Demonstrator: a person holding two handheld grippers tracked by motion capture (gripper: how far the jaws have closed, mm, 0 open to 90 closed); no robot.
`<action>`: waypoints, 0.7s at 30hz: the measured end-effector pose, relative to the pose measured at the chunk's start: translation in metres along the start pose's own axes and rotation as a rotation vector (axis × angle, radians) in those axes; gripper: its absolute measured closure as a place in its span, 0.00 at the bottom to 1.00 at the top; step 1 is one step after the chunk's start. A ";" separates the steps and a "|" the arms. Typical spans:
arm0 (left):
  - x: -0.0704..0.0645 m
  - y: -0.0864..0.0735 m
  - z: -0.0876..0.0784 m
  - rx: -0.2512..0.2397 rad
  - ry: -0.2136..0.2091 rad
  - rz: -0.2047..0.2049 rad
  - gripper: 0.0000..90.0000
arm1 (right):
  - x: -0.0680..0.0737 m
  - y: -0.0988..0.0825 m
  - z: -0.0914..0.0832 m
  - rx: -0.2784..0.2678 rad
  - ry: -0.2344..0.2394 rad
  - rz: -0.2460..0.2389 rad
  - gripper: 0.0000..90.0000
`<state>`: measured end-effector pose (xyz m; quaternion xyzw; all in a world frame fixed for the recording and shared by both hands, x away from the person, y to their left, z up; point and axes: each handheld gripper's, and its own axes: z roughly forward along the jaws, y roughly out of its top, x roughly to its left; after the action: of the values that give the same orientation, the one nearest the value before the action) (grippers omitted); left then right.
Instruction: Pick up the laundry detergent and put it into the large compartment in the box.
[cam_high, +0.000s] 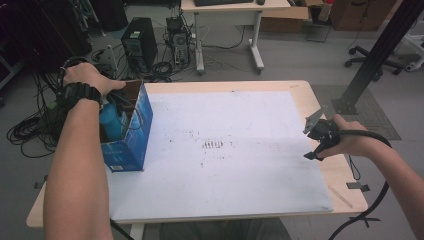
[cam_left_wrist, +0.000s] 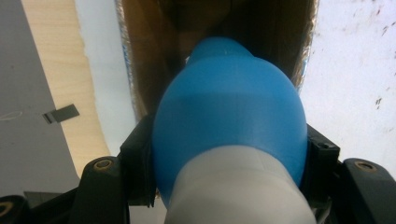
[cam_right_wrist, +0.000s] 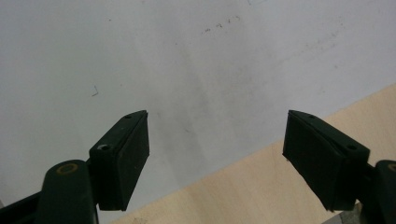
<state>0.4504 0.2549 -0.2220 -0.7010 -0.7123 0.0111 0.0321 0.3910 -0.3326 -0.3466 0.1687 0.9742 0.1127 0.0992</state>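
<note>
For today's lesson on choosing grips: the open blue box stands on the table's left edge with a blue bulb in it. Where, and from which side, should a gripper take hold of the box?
Grip the blue box by its thin upright wall facing the mat, coming from above: the top is open, so one jaw can slip inside and one outside. The right gripper, open, seems the one to use; the left gripper holds the blue bulb in the box.

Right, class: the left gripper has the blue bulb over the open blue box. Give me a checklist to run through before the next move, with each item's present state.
1. Left gripper shut on the blue bulb: ok, both black pads press its sides.
2. Bulb lined up with the blue box opening: ok, its narrow end points into the brown inside.
3. Box upright on the white mat: ok.
4. Room left at the bottom of the box: cannot tell, the bulb hides it.
5. Right gripper out of the way: ok, jaws open and nothing between them, at the mat's far edge.
</note>
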 end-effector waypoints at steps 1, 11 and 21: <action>0.000 0.000 0.001 0.003 -0.002 0.000 0.42 | 0.000 0.000 0.000 0.000 -0.001 -0.001 0.25; 0.001 0.001 0.013 0.007 -0.001 0.006 0.42 | 0.001 -0.001 0.001 0.002 0.001 0.001 0.26; 0.002 0.003 0.025 0.015 0.000 0.014 0.42 | 0.002 -0.001 0.003 0.005 0.003 -0.002 0.25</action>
<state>0.4514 0.2573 -0.2474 -0.7056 -0.7074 0.0168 0.0375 0.3894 -0.3321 -0.3497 0.1679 0.9747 0.1104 0.0975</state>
